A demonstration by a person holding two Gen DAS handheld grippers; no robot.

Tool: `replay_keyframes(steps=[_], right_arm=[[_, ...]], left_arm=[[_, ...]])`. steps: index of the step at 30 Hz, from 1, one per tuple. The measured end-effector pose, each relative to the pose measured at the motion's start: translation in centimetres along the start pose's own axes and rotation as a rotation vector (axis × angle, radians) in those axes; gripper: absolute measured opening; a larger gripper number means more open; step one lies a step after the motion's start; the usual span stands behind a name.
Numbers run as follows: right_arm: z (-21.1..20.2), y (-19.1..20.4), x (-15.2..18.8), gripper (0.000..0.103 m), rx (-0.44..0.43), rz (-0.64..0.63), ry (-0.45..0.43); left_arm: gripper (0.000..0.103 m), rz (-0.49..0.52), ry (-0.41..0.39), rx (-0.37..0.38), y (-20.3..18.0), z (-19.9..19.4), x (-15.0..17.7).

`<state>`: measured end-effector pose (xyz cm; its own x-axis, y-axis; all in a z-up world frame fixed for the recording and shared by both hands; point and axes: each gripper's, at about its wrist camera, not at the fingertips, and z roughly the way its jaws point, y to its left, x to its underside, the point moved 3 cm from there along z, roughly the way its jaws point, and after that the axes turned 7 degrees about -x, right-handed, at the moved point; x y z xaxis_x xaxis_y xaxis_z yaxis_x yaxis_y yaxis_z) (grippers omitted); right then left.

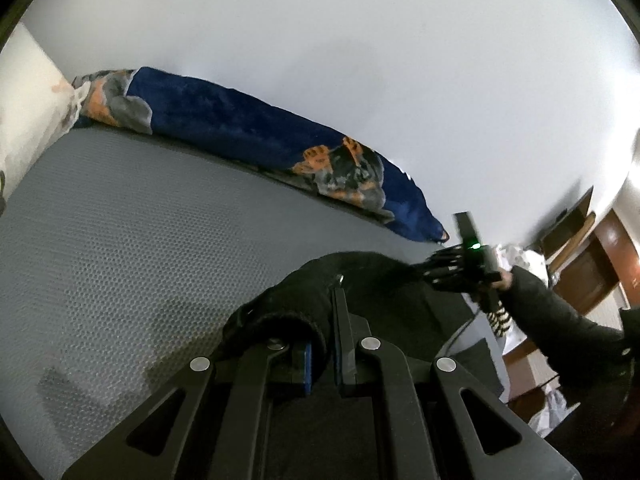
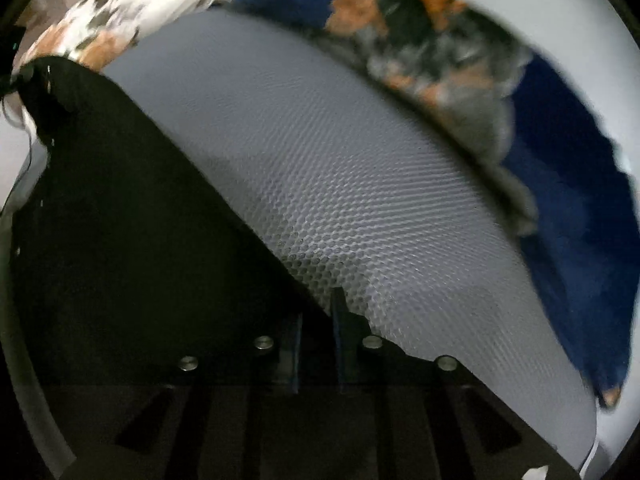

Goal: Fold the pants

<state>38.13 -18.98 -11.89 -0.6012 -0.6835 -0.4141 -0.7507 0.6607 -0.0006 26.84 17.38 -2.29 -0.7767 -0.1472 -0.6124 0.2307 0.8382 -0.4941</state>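
My left hand-held gripper (image 1: 324, 344) is clamped on a bunched fold of the black fabric pants (image 1: 360, 280), which lie at six o'clock on the grey honeycomb-textured mattress (image 1: 120, 220). A blue plush blanket with orange paw prints (image 1: 240, 128) lies at twelve o'clock. At three o'clock, my right hand-held gripper (image 2: 316, 320) has its fingers drawn together on the pants' edge (image 2: 140, 220).

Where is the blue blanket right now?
In the left wrist view the blue blanket lies bunched along the far edge of the grey mat, against the white wall, beyond the black pants.
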Motion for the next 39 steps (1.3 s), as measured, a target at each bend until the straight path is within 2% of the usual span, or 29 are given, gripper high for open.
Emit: replay_keyframes(steps=[4, 8, 13, 18, 23, 26, 29, 31, 35, 37, 38, 39], right_arm=[[-4.9, 3.1, 2.7, 0.010, 0.102, 0.072, -0.103], [-8.4, 5.6, 5.7, 0.010, 0.154, 0.130, -0.159], [-10.5, 10.6, 11.0, 0.009, 0.138, 0.223, -0.182], [-9.9, 15.4, 16.0, 0.008, 0.047, 0.318, -0.158], [-7.8, 17.9, 19.3, 0.008, -0.009, 0.374, -0.111], [-6.1, 18.7, 20.8, 0.008, -0.033, 0.390, -0.072], [-4.6, 19.3, 21.7, 0.008, -0.047, 0.393, -0.039], [-3.5, 19.7, 22.0, 0.008, -0.046, 0.395, -0.019], [-2.5, 19.7, 22.4, 0.008, -0.044, 0.420, -0.020], [-2.5, 19.6, 22.5, 0.008, -0.046, 0.427, -0.026], [-2.5, 19.6, 22.5, 0.008, -0.049, 0.434, -0.029], [-2.6, 19.6, 22.5, 0.008, -0.050, 0.436, -0.032]], left_arm=[[0.008, 0.030, 0.008, 0.004, -0.1, -1.4, 0.4], [0.008, 0.058, 0.021, 0.022, -0.3, -2.9, 2.1], [0.008, 0.115, 0.062, 0.040, -1.0, -4.9, 5.2], [0.010, 0.140, 0.140, 0.032, -0.8, -6.5, 9.7], [0.011, 0.155, 0.239, 0.000, -0.1, -6.8, 14.5], [0.012, 0.187, 0.312, -0.037, 0.2, -6.0, 17.1], [0.014, 0.220, 0.415, -0.109, 0.7, -4.6, 19.6], [0.015, 0.235, 0.433, -0.137, 0.9, -4.3, 20.3], [0.025, 0.232, 0.442, -0.178, 0.9, -4.2, 20.3], [0.048, 0.247, 0.453, -0.244, 1.1, -4.4, 20.3], [0.068, 0.252, 0.460, -0.285, 1.4, -4.5, 20.2], [0.076, 0.253, 0.465, -0.333, 1.7, -4.7, 20.2]])
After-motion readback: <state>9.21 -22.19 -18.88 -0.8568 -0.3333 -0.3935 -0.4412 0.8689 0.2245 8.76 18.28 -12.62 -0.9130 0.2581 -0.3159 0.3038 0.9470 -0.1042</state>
